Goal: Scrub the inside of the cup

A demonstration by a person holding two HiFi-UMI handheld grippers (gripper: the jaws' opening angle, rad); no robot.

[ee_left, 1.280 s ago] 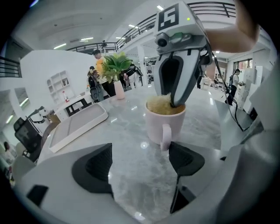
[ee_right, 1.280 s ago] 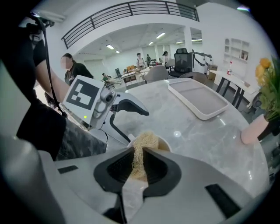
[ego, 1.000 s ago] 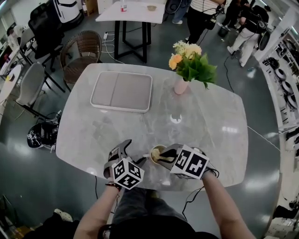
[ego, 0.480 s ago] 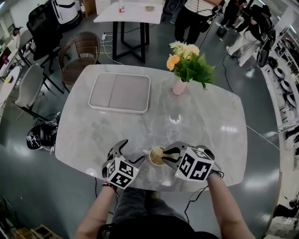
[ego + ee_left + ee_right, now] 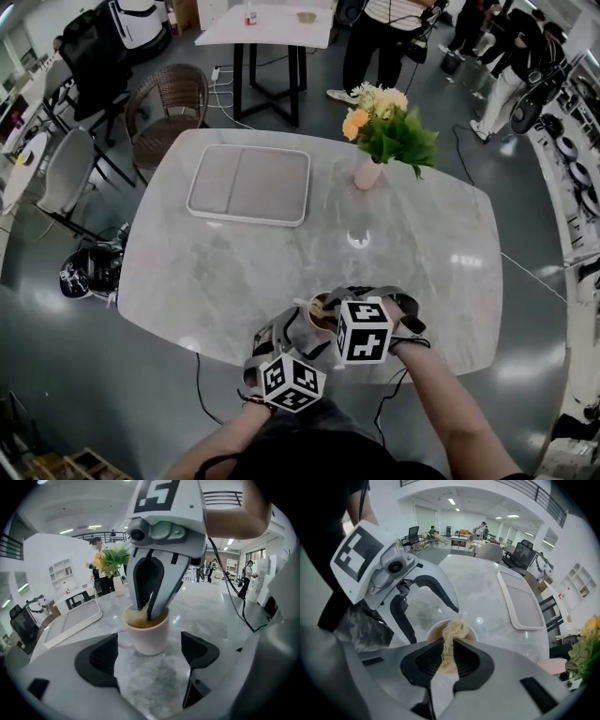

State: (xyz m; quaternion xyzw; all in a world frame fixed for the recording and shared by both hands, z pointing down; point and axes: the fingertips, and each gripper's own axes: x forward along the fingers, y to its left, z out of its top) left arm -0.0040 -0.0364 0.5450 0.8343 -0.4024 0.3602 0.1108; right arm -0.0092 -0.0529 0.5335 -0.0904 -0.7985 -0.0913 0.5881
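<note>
The pale pink cup stood upright on the grey marble table, directly under the right gripper and close to the table's near edge. A tan fibrous scrubbing pad hung down into the cup's mouth, pinched between the right gripper's jaws, which were pressed together on its upper part. In the left gripper view the right gripper came down from above with its tips inside the cup, the pad showing as a pale sliver between them.

The left gripper sat low, just on the person's side of the cup, with its jaws spread wide. The cup stood just ahead of the gap between them, and bare table showed on either side of it. The right gripper view showed that gripper flanking the cup's rim from the far side.

Well beyond both grippers lay a white rectangular tray. To the right of it stood a pink vase holding orange and cream flowers.
</note>
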